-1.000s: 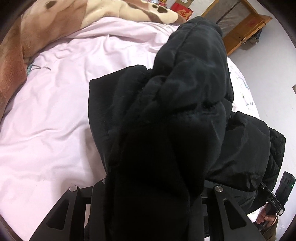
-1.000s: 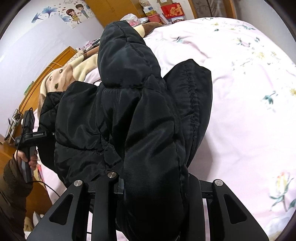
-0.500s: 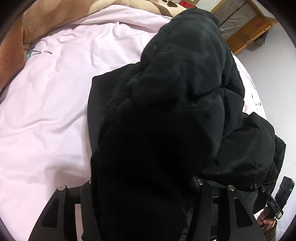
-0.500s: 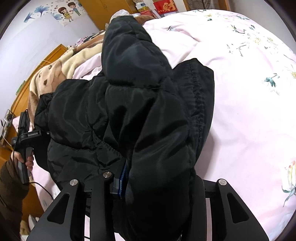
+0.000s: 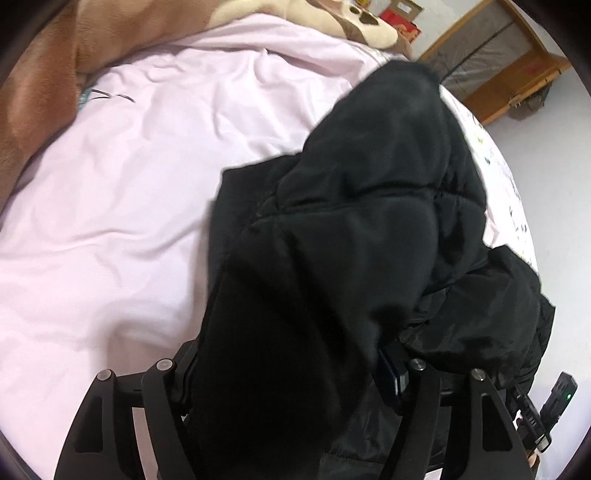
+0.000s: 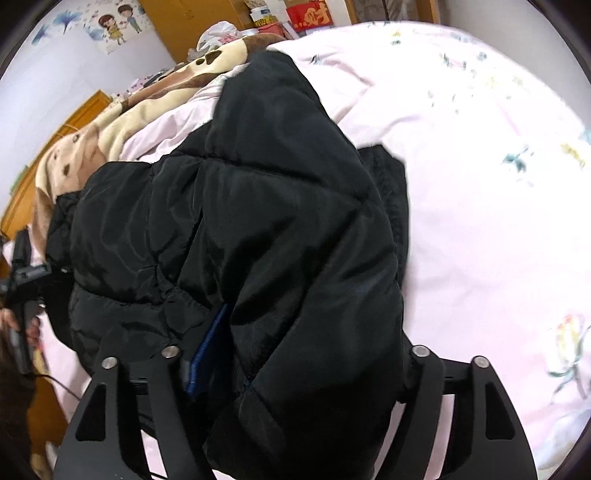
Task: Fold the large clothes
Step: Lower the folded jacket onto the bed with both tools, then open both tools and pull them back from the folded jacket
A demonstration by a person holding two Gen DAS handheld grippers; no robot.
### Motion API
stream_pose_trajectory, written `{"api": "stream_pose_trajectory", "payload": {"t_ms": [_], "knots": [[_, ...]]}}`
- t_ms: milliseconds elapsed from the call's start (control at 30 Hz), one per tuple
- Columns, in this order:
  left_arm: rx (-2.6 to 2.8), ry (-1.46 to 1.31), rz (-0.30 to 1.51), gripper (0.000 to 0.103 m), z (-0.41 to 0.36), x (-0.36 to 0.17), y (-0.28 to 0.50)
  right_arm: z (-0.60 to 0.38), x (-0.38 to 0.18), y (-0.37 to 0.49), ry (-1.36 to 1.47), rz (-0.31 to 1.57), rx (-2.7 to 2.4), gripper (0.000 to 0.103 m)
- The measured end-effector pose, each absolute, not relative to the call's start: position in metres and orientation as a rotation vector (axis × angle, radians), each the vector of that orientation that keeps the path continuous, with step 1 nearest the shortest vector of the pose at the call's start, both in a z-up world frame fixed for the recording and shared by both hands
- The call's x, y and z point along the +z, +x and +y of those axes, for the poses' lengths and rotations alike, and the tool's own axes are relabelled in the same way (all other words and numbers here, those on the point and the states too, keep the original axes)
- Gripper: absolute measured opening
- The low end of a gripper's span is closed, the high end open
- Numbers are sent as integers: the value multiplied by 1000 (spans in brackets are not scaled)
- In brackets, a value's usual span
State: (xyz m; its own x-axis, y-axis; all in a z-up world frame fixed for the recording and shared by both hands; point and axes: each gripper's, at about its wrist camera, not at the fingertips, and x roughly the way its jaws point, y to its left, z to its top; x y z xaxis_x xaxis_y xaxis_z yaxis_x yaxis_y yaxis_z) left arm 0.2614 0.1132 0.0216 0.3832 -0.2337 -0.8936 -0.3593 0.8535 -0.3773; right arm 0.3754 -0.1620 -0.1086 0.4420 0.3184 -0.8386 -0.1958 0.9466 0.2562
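Found the black quilted puffer jacket [image 5: 369, 221] heaped on the pale pink flower-printed bed cover [image 5: 129, 184], bulk doubled over itself. In the left wrist view, traced its long axis from the left tongs [image 5: 290, 365] at 6 o'clock up toward 1 o'clock. In the right wrist view, traced it from the right tongs [image 6: 299, 369] at 6 o'clock toward 11 o'clock.

Noted both tongs standing wide, jaws just opened, padded fabric draped between them but not visibly pinched (one blue pad [image 5: 388, 373] bare on each, the other hidden under cloth). Judged the jacket's near edge about equally close to both hands, one at each side of it: right tongs glimpsed at 4 o'clock in the left view, left tongs at 9 o'clock in the right view. Judged the next move a plain withdrawal back toward 6 o'clock, with some risk of snagging the loose fold and dragging it open.

Saw no surface besides the bed: soft, wrinkled, probably easy for the slick shell to slide on. Around it, picked out a brown-and-cream plush blanket [image 5: 55, 74] at 11 o'clock, wooden furniture [image 5: 498, 66] at 1 o'clock, and in the right view a cartoon wall sticker [image 6: 118, 26] at 11 o'clock and a red box [image 6: 310, 13] at 12 o'clock.
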Motion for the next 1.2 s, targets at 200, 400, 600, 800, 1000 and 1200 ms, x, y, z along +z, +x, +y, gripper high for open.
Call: {"api": "stream_pose_trajectory", "payload": {"t_ms": [200,400,600,800,1000,1200], "knots": [[124,-541,1134,73,100,56,233,-160,-84,365,56,1002,229,75],[178,-493,998,73,118,115,196,-154,-37,341,-13,853,201,77],[187,-357,929,74,101,138,167,-140,-11,296,18,804,229,77],[156,-309,914,74,62,126,131,-132,-7,253,46,799,220,77],[133,-238,901,74,10,125,94,-117,-2,215,5,795,228,77],[127,-159,872,78,-26,133,57,-100,7,176,-52,756,217,77]]}}
